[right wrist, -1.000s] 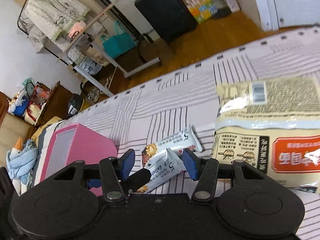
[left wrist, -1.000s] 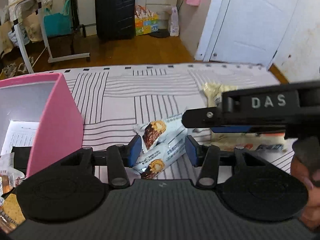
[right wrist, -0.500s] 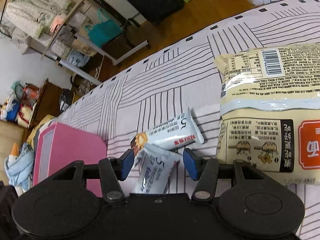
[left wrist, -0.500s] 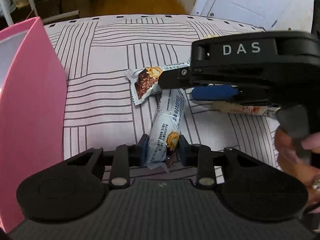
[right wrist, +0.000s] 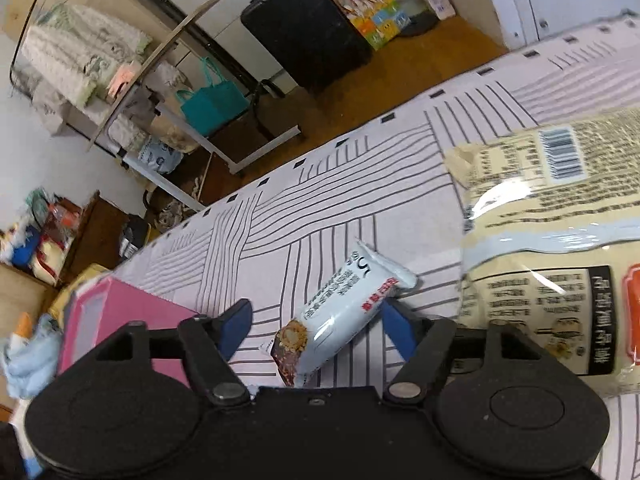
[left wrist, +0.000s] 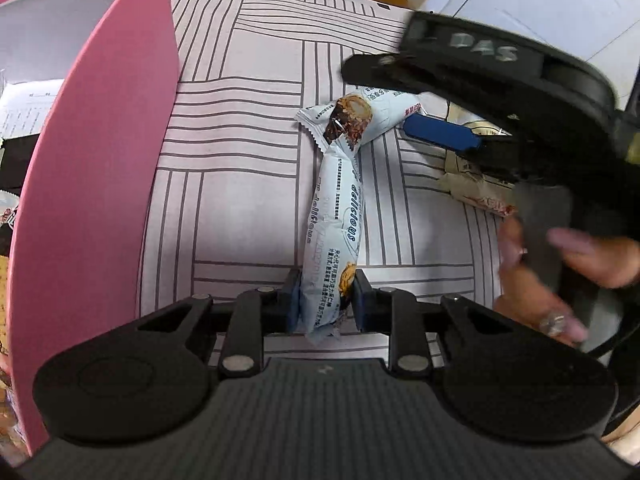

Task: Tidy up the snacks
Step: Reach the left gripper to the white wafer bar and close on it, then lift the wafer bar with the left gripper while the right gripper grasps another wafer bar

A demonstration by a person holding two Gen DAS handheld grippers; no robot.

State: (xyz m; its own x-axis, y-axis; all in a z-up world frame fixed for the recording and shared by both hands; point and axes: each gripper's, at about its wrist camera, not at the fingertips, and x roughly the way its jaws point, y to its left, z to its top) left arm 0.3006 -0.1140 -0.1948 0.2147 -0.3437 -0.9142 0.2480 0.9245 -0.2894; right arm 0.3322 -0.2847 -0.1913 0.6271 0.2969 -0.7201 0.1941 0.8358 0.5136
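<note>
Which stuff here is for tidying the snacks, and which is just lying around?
For the job:
near snack bar, pinched in left tongs
far snack bar, between open right tongs
big noodle bag
pink box

Lying about:
suitcase
teal bag

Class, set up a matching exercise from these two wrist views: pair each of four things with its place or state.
Things:
1. left gripper
2. right gripper
3. pink box
4. big beige packet

States:
A. lies flat, barcode facing up
B. jaws wide, second snack bar loose between them
C. stands at the cloth's left edge
D. clamped on a pale blue snack bar

Pairs: 1-D, 2-B, 3-C, 4-A
</note>
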